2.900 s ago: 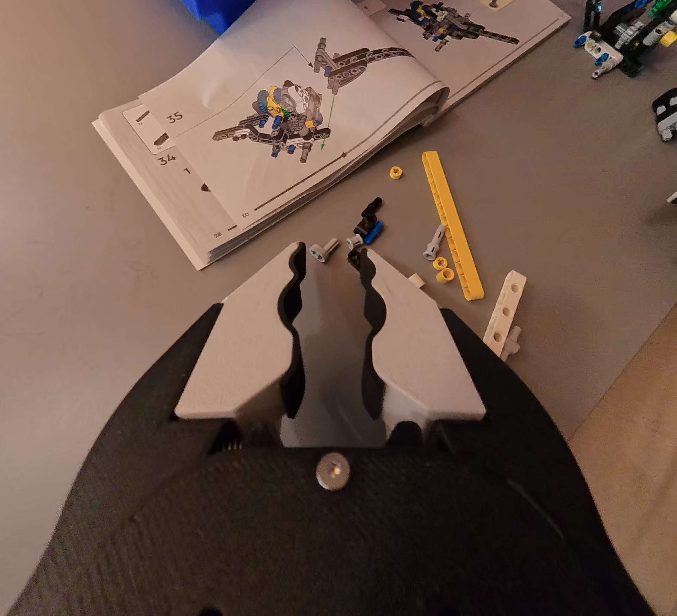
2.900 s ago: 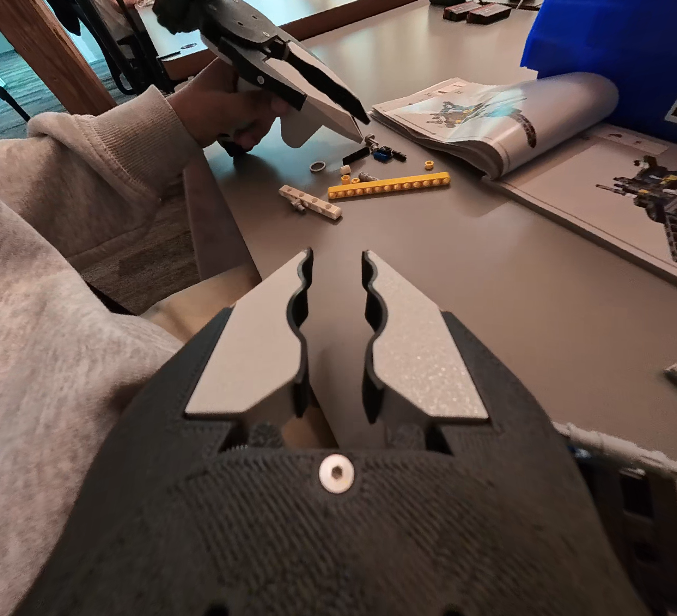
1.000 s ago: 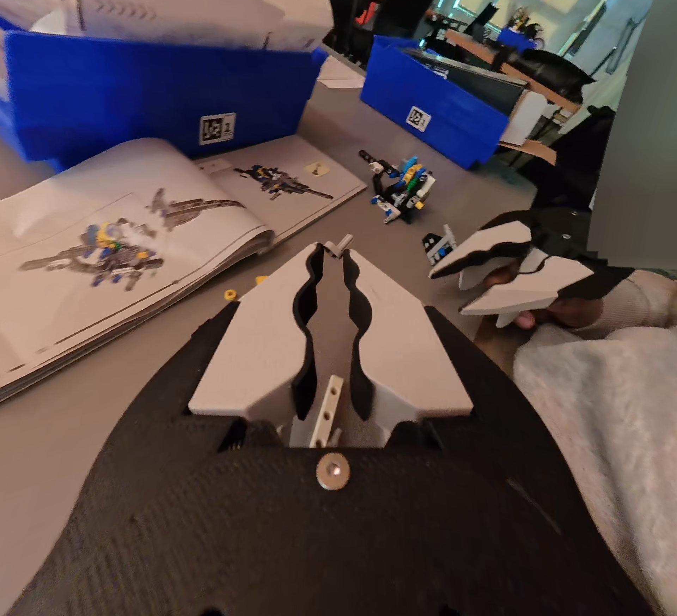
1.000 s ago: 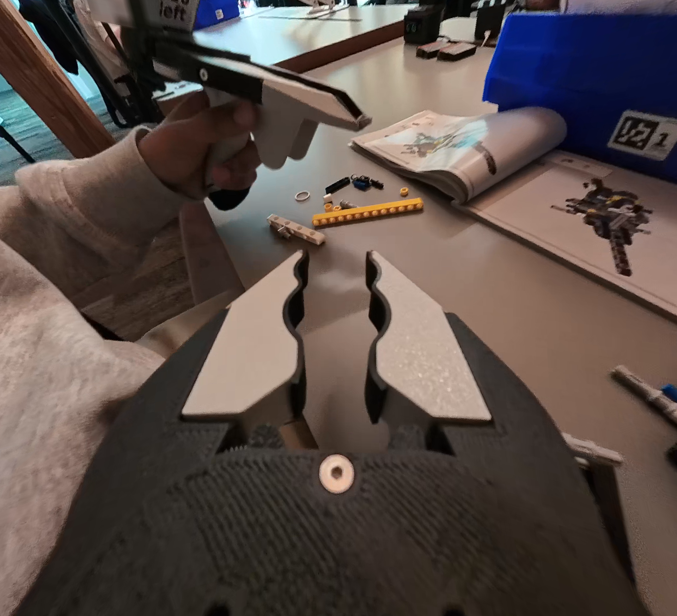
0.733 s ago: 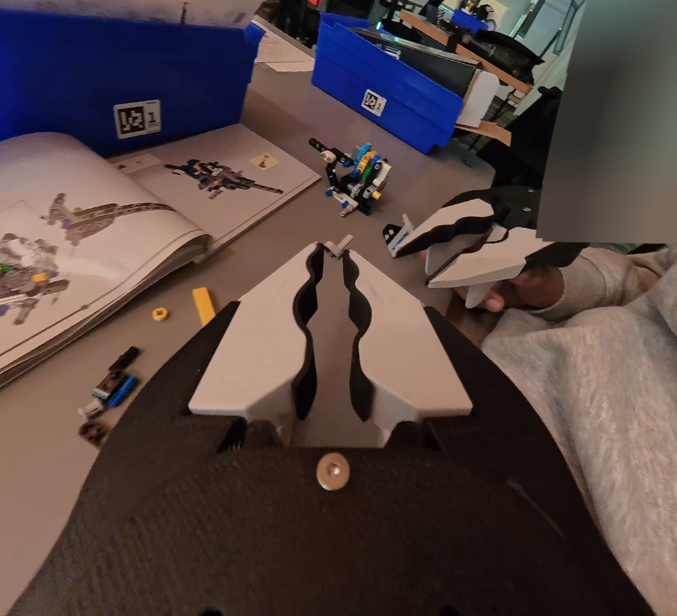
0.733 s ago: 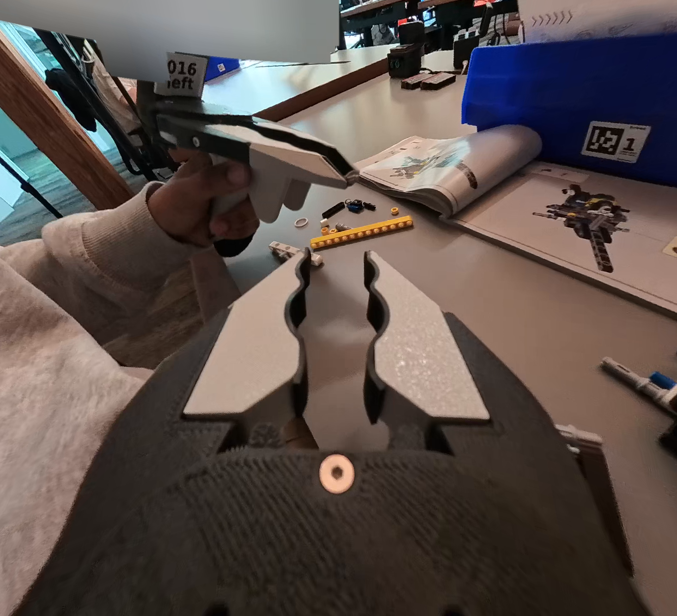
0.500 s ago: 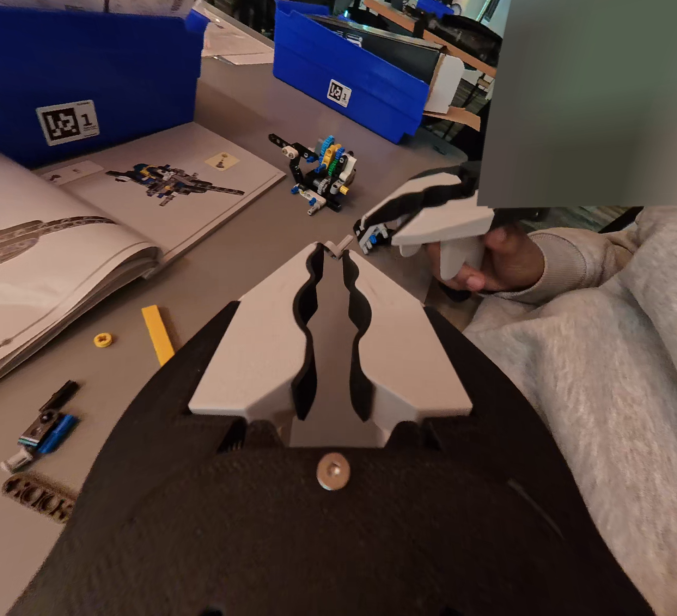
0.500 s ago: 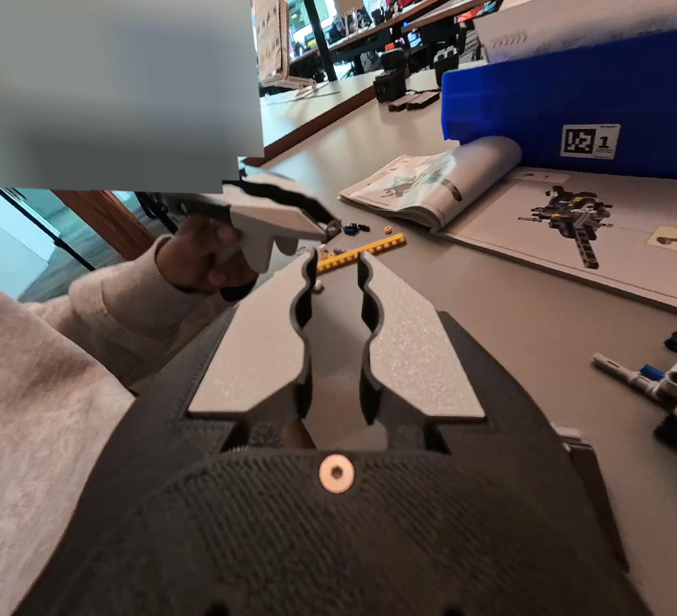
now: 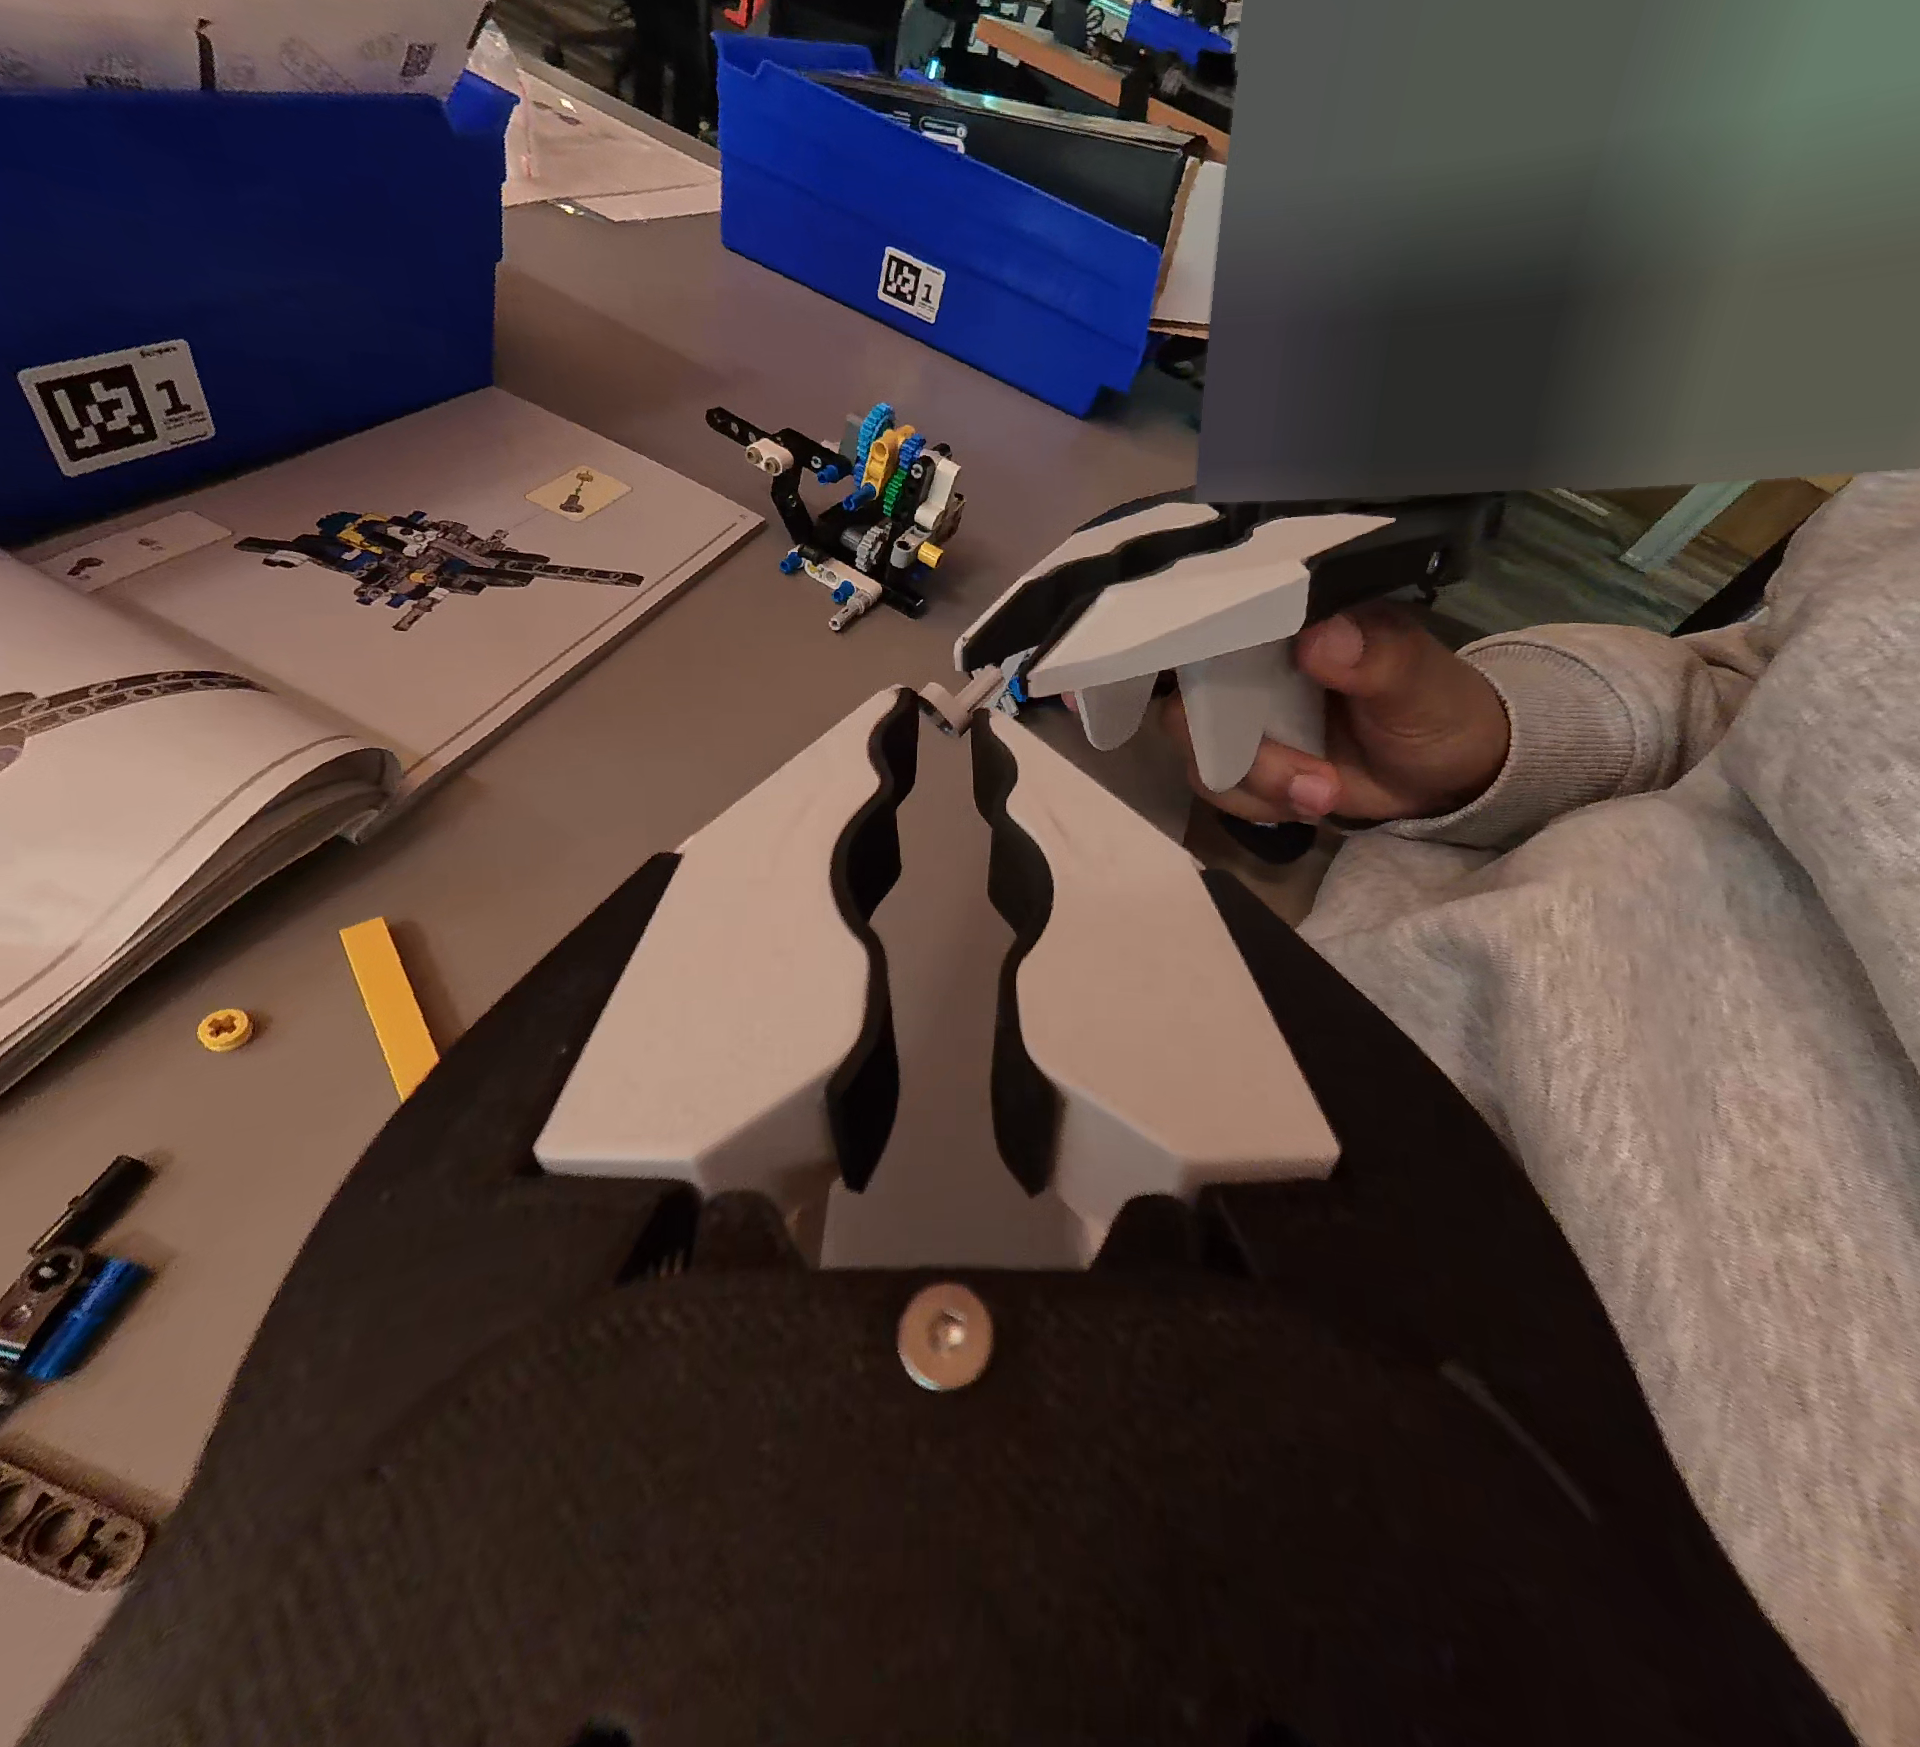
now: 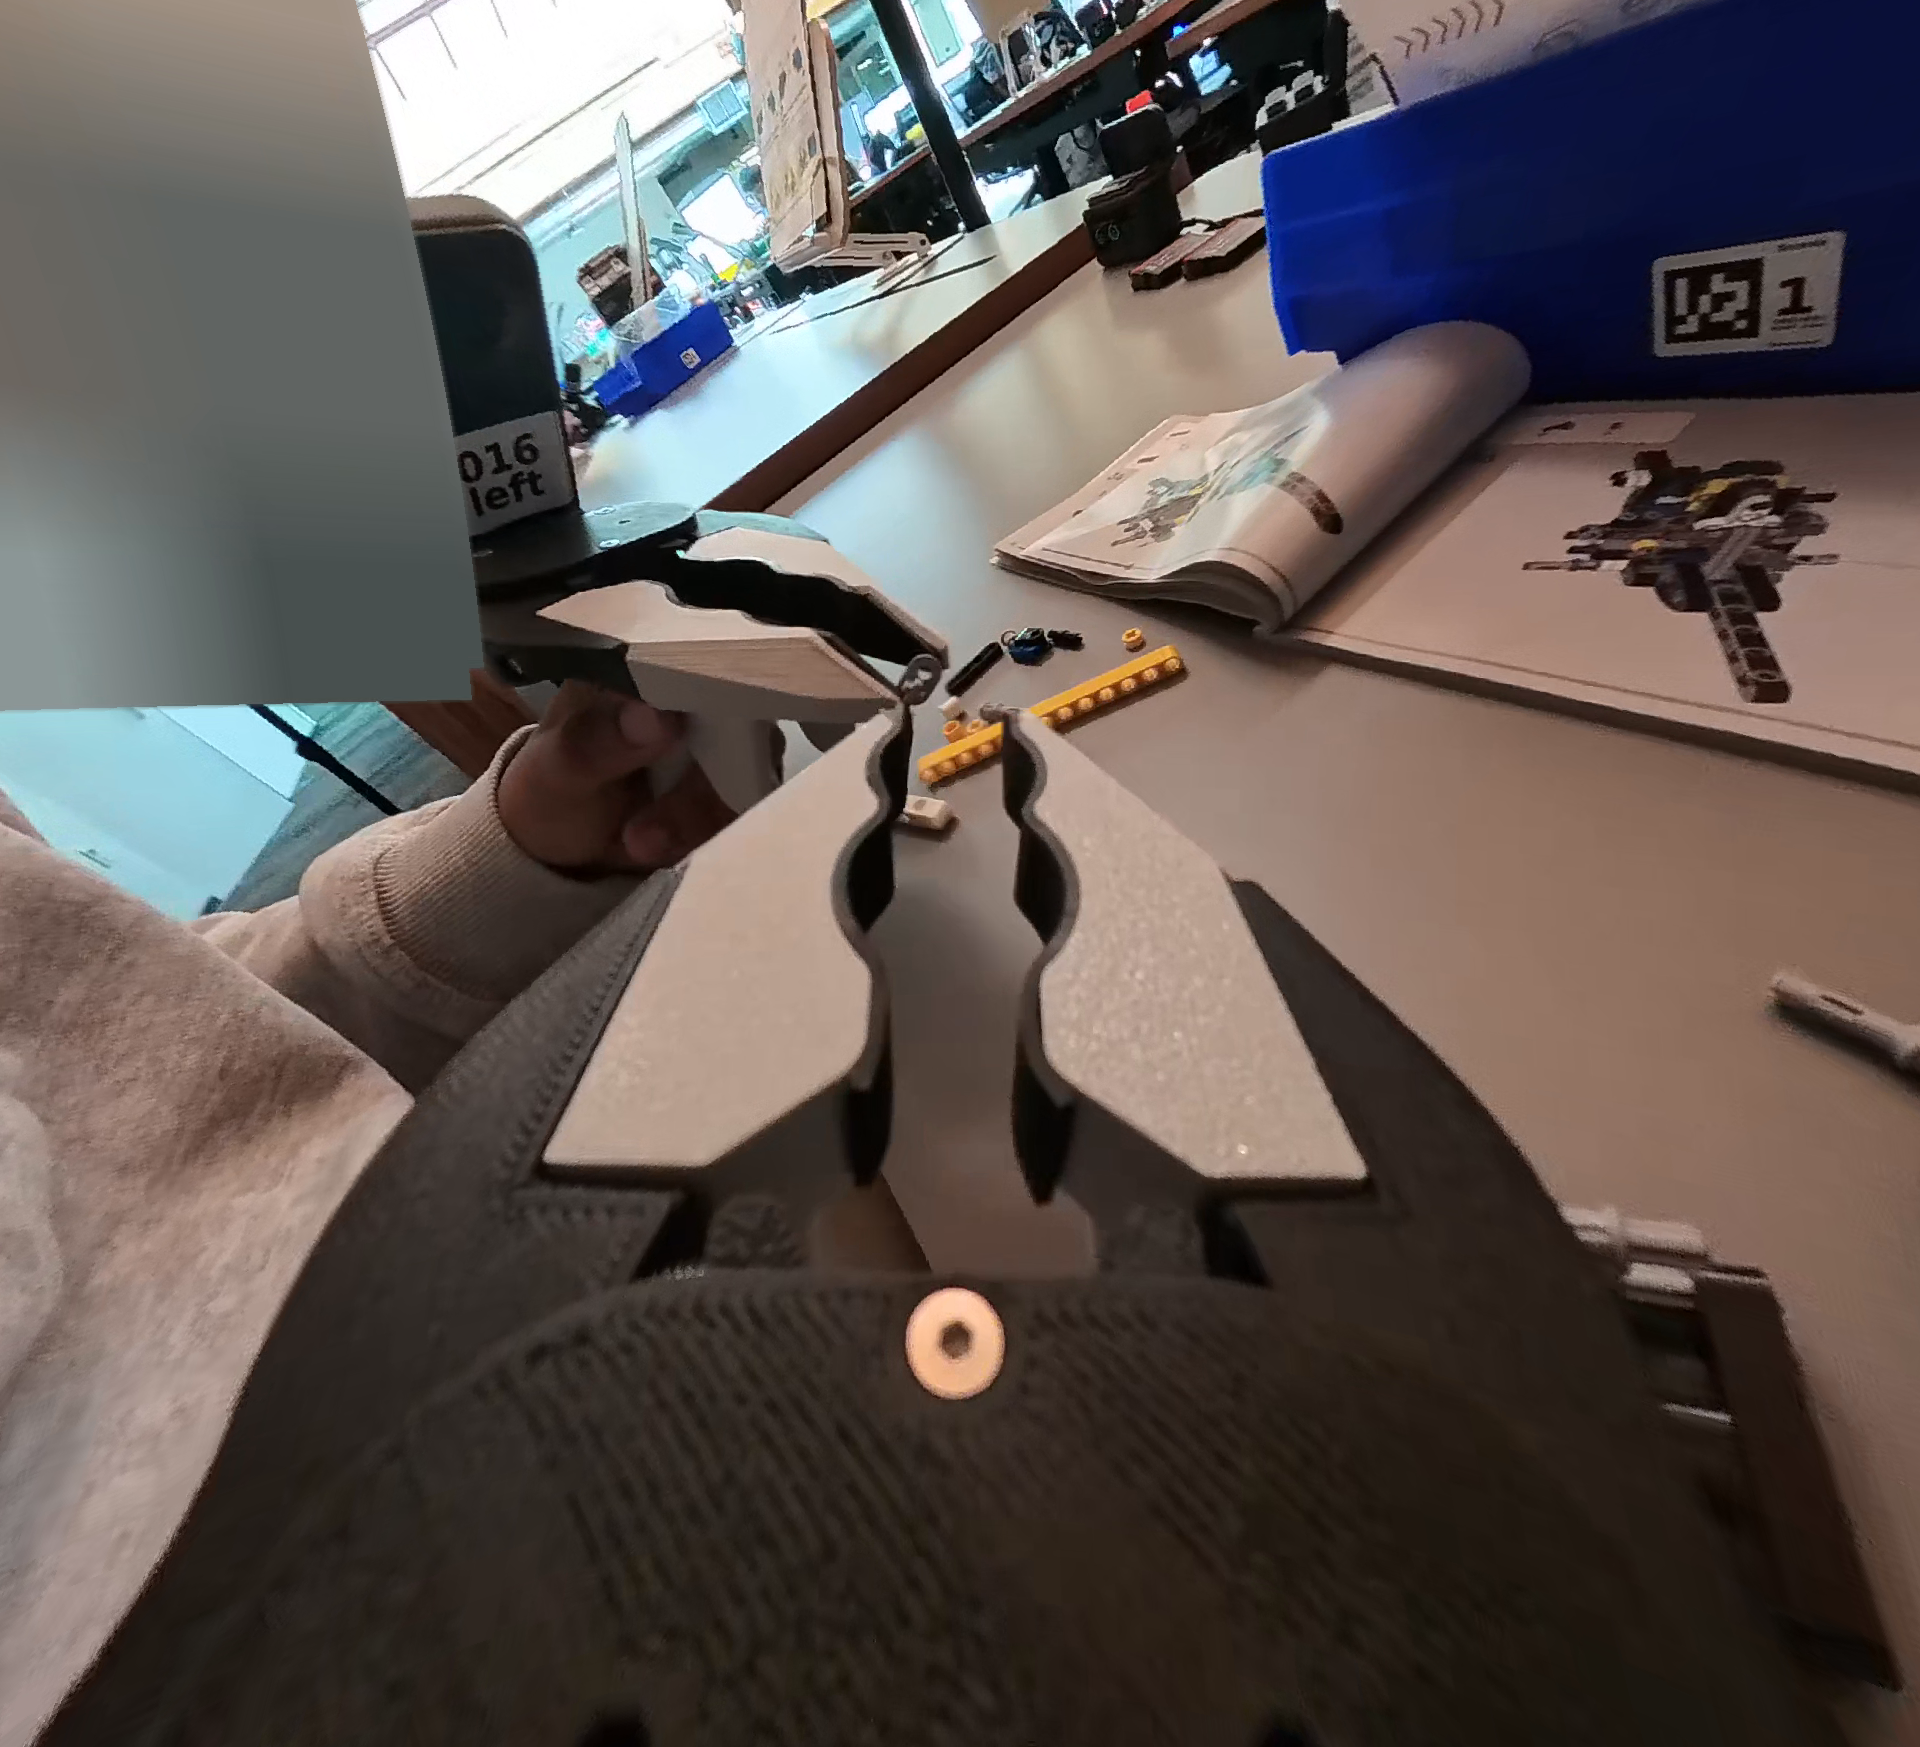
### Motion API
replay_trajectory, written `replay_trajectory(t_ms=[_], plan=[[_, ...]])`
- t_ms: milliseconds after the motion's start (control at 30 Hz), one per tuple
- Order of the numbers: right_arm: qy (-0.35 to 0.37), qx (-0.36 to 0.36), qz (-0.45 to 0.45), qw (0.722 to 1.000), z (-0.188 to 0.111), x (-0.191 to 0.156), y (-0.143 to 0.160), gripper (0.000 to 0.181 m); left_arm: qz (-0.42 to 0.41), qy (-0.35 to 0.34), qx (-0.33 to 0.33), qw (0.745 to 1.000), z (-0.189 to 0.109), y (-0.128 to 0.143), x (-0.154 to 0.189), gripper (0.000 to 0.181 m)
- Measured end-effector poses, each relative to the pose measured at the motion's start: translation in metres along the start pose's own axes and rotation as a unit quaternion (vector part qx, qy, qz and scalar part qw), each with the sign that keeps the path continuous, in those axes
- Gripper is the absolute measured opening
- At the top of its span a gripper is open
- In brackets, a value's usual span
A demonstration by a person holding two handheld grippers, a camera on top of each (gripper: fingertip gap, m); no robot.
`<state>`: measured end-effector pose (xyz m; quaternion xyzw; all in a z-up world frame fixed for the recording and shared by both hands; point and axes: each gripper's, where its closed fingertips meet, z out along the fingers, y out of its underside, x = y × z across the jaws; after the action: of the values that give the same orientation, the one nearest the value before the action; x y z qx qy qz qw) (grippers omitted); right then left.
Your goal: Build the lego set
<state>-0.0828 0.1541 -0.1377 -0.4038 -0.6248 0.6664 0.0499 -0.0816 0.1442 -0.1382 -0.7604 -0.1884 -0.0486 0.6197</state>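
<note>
My left gripper (image 9: 945, 710) is shut on a small grey connector pin (image 9: 962, 702) that sticks out of its tips, held above the table. My right gripper (image 10: 951, 721) is open and empty. The two grippers meet tip to tip: the right gripper shows in the left wrist view (image 9: 1003, 663) just right of the pin, and the left gripper (image 10: 914, 663) with the pin (image 10: 918, 681) shows in the right wrist view just above the right gripper's left fingertip. The partly built model (image 9: 862, 513) stands on the table beyond. An open instruction booklet (image 9: 416, 554) lies to the left.
A yellow beam (image 10: 1060, 710), a yellow bush (image 9: 225, 1029) and several small dark and blue parts (image 10: 1023, 643) lie loose on the grey table (image 10: 1403, 866). Blue bins (image 9: 935, 243) stand at the back. A grey axle piece (image 10: 1844, 1022) lies to the right. The person's sleeves are close by. The grippers are tip to tip, or close to it. The right tips stand about 15 cm off the partly built model (image 9: 862, 513).
The left gripper shut on the grey pin, lifted it off the table and swung right. The right gripper moved left and up until both tips nearly touch.
</note>
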Motion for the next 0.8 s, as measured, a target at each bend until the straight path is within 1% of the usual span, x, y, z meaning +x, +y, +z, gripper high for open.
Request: replay_trajectory(t_ms=[267,400,467,600,633,667,700,733,800], plan=[[-0.039,-0.003,0.049,0.998,0.0018,-0.0062,0.001,0.015,0.018,0.002,-0.005,1.0,0.0028,0.002,0.005,0.007],[-0.053,-0.007,0.064,0.997,0.002,-0.0082,0.0025,0.01,0.03,0.004,-0.013,0.999,0.0052,0.0048,0.0081,0.007],[-0.06,-0.009,0.07,0.996,0.0017,-0.0089,0.0031,0.003,0.035,0.001,-0.015,0.999,0.0064,0.0055,0.0086,0.007],[-0.063,-0.01,0.079,0.995,0.001,-0.0084,0.003,0.003,0.036,0.001,-0.012,0.999,0.0066,0.0048,0.0089,0.007],[-0.063,-0.01,0.078,0.995,0.0007,-0.0084,0.0026,0.002,0.032,0.002,-0.01,0.999,0.0067,0.0044,0.0089,0.008],[-0.062,-0.009,0.074,0.995,0.0003,-0.0083,0.002,0.002,0.025,-0.004,-0.006,1.0,0.0068,0.0037,0.0064,0.013],[-0.06,-0.007,0.07,0.996,-0.0004,-0.0081,0.0012,0.002,0.012,-0.013,-0.002,1.0,0.0065,0.0027,0.0015,0.022],[-0.059,-0.005,0.065,0.996,-0.0011,-0.008,-0.0001,0.002,-0.011,-0.008,0.001,1.0,0.006,0.0021,-0.0004,0.027],[-0.063,0.0,0.055,0.997,-0.0029,-0.0093,-0.0031,0.002,-0.093,0.042,0.011,0.995,0.0041,-0.0004,0.0024,0.034]])
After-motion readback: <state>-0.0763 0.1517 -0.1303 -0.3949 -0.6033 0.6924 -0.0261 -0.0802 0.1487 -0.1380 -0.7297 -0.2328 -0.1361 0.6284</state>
